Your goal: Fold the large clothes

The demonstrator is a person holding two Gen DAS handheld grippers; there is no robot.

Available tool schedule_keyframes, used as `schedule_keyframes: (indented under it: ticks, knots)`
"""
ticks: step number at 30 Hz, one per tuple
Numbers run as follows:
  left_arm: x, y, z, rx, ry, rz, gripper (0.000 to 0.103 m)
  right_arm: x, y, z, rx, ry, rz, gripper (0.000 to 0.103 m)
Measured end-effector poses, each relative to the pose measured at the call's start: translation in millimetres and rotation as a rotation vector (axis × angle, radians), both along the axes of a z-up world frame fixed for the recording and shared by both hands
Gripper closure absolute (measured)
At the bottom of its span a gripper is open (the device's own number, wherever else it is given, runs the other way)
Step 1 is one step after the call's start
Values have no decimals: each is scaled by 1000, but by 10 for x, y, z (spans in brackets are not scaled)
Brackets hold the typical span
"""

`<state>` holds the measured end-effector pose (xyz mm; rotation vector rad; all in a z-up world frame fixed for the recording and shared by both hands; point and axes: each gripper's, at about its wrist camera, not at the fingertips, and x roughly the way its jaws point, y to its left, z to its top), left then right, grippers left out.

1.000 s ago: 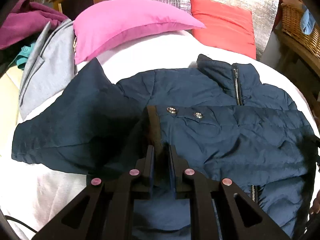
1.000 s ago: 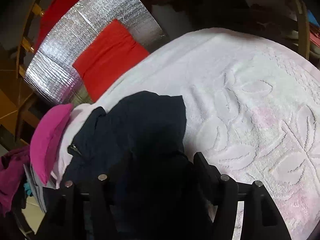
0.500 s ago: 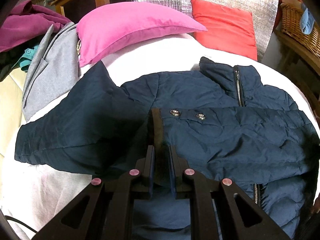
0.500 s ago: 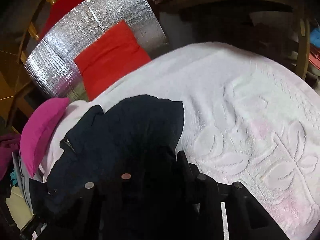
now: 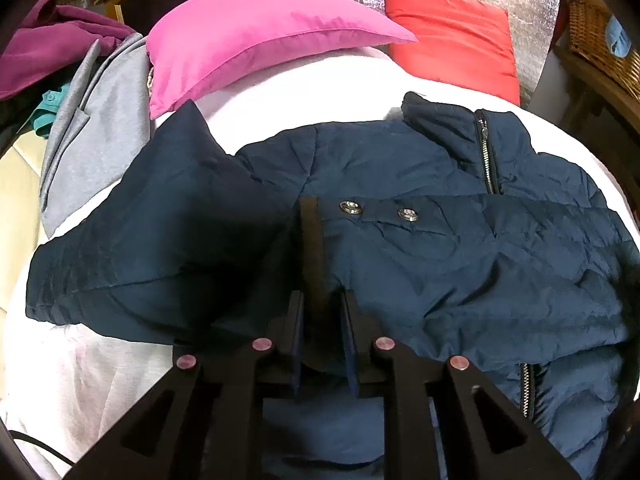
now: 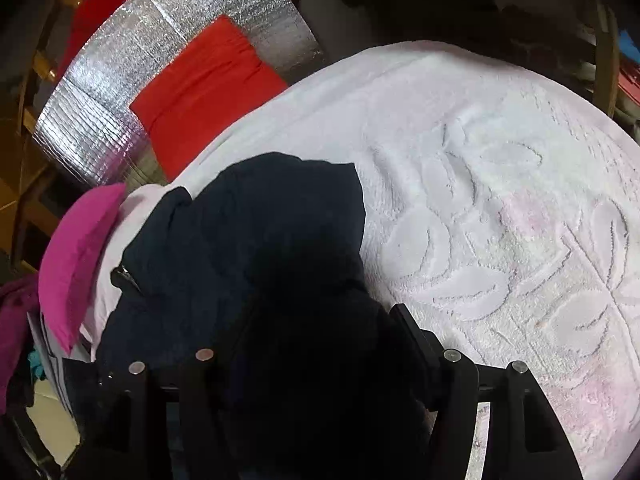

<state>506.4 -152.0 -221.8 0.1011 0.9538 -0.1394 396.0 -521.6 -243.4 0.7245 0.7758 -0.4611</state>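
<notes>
We note the navy jacket (image 5: 460, 272) lying on the white bedspread (image 6: 500, 208), zip side up, collar towards the pink pillow (image 5: 256, 44). One sleeve is laid across the chest; its cuff (image 5: 313, 248) sits between the left tongs (image 5: 320, 300), which have just been opening a little and stand nearly closed about it. The right tongs (image 6: 320, 340) have just been widening, with dark fabric between them; whether they grip, we cannot tell. Judged early: sleeve in, the jacket's left flank and the body folds remain.

Jacket (image 5: 460, 280): matt quilted navy cloth, shiny metal snaps (image 5: 351, 207). Towel (image 6: 500, 208): rough embossed terry. Upper-frame panel (image 6: 120, 92): crinkled silver foil. Basket (image 5: 596, 52): woven wicker.
</notes>
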Motion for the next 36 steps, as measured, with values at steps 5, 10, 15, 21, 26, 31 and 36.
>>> schedule_keyframes:
  ticks: [5, 10, 15, 21, 26, 31, 36]
  knots:
    - [60, 54, -55, -35, 33, 19, 85, -81, 69, 160, -70, -41, 0, 73]
    - [63, 60, -105, -28, 57, 27, 82, -142, 75, 161, -80, -19, -4, 72]
    - [-56, 119, 31, -57, 73, 30, 70, -291, 30, 194, -14, -8, -43, 43]
    - [-359, 339, 452, -110, -62, 47, 42, -593, 244, 581, -155, -116, -76, 31]
    - [-515, 760, 611, -151, -112, 111, 34, -670, 662, 800, -207, -207, 51, 31]
    - [-493, 1361, 589, -161, -125, 267, 25, -537, 1104, 797, -181, -229, 209, 33]
    - [-397, 1967, 418, -218, -83, 397, 25, -314, 1472, 660, -195, -148, 294, 62]
